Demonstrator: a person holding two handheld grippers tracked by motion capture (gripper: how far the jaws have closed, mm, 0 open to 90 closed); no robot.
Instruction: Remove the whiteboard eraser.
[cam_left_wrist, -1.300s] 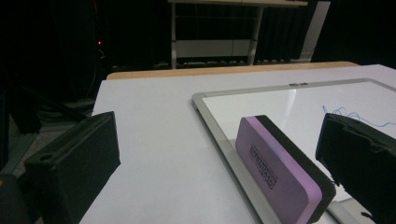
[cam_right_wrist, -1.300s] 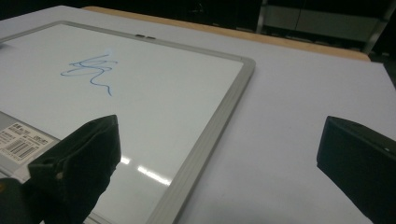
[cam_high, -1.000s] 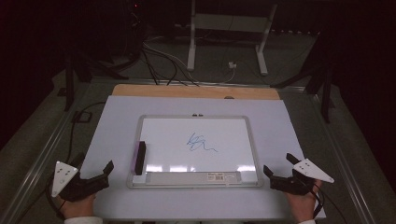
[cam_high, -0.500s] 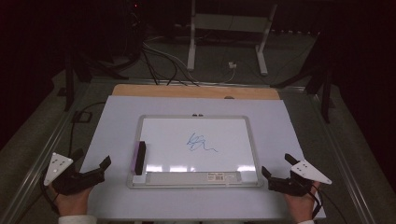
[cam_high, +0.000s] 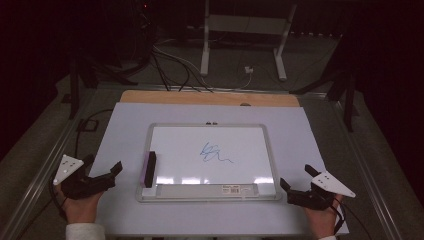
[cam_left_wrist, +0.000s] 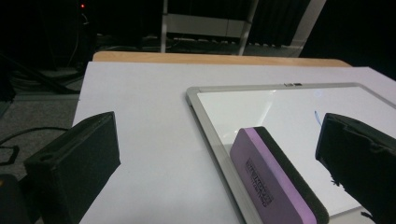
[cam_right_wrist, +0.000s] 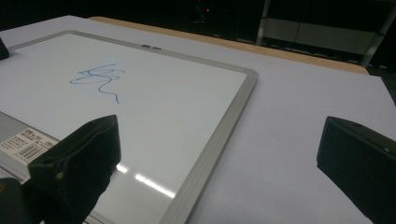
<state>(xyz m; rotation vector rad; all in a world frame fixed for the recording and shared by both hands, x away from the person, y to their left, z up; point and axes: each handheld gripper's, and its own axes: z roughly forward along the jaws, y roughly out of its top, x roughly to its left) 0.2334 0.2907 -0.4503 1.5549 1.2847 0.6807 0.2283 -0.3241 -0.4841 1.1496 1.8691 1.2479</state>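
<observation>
Left gripper view: purple eraser (cam_left_wrist: 275, 177) with black felt, on edge.

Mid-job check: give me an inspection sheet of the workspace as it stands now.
Surface: white table top, wooden strip at far edge.
Job's things: whiteboard lying flat, blue scribble on it; purple eraser on its left edge.
Clutter: nothing seen.
Grippers: left gripper open, near the eraser; right gripper open, off the board's right corner.
Cables: black cables on the floor beyond.
Surroundings: dark room, white stand.
</observation>
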